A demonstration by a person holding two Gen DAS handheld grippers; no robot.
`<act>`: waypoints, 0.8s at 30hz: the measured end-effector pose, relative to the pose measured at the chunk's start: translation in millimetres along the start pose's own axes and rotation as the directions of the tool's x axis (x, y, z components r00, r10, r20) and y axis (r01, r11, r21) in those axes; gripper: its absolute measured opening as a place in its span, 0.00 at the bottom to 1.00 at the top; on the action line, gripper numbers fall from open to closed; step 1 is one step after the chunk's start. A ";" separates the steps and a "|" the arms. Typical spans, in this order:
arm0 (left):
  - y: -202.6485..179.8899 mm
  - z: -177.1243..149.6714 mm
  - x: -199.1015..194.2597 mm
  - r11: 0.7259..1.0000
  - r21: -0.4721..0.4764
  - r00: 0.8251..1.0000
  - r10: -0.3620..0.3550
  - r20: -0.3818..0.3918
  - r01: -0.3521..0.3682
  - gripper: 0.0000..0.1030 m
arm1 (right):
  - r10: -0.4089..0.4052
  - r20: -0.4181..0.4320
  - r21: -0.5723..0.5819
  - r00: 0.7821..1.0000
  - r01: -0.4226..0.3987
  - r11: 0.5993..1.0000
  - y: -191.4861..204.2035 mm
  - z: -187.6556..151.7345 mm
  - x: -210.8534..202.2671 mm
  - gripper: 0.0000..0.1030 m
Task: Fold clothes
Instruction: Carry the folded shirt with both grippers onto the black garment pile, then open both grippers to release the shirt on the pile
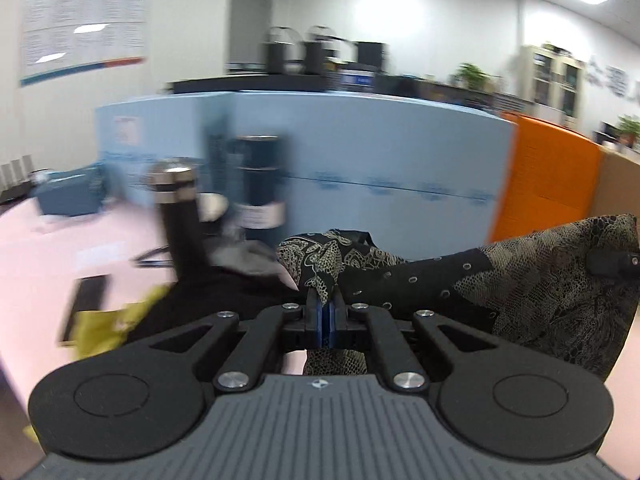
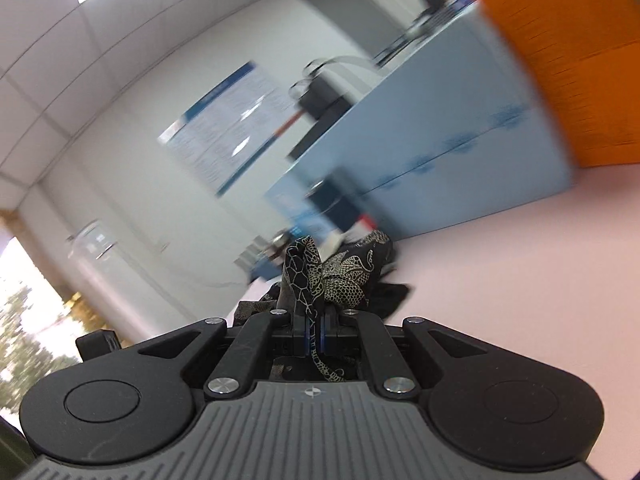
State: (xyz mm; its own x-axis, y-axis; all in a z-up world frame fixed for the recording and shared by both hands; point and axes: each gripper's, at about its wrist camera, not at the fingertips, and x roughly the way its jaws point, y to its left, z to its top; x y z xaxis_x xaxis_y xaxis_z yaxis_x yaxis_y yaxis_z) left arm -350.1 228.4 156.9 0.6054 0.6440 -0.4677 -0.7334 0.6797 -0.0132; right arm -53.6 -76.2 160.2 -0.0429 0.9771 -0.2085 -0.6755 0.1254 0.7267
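Both tools, left tool (image 1: 325,312) and right tool (image 2: 316,332), clenched on patterned garment (image 1: 520,280); thin pinches may slip, dropping cloth onto tabletop (image 2: 520,280) clutter.

Right gripper (image 2: 314,336) clamped on black-and-cream patterned garment (image 2: 340,276); fabric bunched above fingers (image 2: 325,330), over pink tabletop (image 2: 520,280); blue partition (image 2: 460,152) behind.

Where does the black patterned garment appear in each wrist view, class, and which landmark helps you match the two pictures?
Left wrist view: the black patterned garment stretches from centre to the right edge, pinched by the left hand-held gripper.
Right wrist view: it bunches at lower centre, pinched by the right hand-held gripper.
Shared landmark: the light blue partition.
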 end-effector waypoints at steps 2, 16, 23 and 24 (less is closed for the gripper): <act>23.2 -0.3 22.2 0.996 -0.024 0.996 0.086 -0.026 -0.086 0.03 | 0.035 -0.069 -0.003 0.997 -0.035 0.999 -21.4 13.8 52.2 0.04; 2.4 -23.2 123.4 0.906 -0.195 0.895 0.302 -0.329 -0.377 0.37 | -0.553 -0.209 -0.269 0.807 0.496 0.826 -116.2 16.6 242.3 0.50; -18.5 -16.8 83.9 0.867 -0.221 0.866 0.357 -0.350 -0.446 0.65 | -0.509 -0.181 -0.190 0.841 0.478 0.857 -108.2 14.5 188.8 0.81; -24.4 -20.7 78.5 0.862 -0.225 0.860 0.357 -0.365 -0.454 0.70 | -0.505 -0.187 -0.197 0.843 0.471 0.860 -102.6 8.6 181.8 0.83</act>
State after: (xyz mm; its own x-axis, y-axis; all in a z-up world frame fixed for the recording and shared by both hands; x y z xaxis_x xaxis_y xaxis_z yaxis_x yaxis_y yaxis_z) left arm -291.1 255.1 102.3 0.1458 0.6680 -0.7298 -0.9766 0.2150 0.0017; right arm 14.3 90.0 53.3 0.1668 0.7281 -0.6649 -0.7460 0.5341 0.3978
